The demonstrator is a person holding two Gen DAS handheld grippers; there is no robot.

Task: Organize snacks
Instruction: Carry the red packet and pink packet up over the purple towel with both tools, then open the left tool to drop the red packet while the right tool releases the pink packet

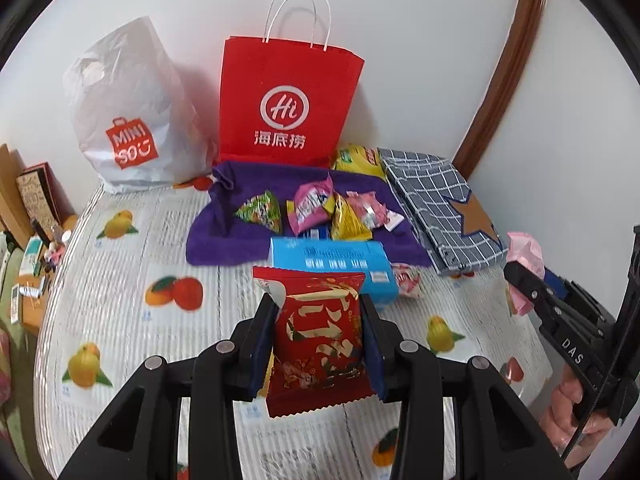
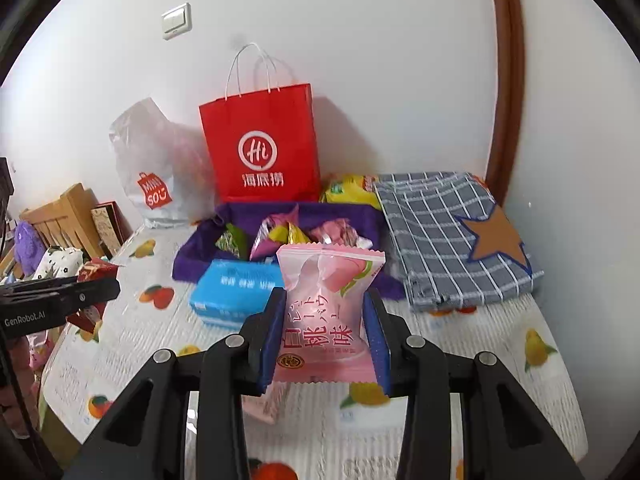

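The left gripper clamped a red packet above the table; the right gripper clamped a pink packet. More snacks lay on the purple cloth, behind a blue box.

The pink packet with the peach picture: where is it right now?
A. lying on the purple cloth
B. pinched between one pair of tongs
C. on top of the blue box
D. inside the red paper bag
B: the pink packet sits upright between the two pads of the right tongs, lifted clear of the fruit-print tablecloth.
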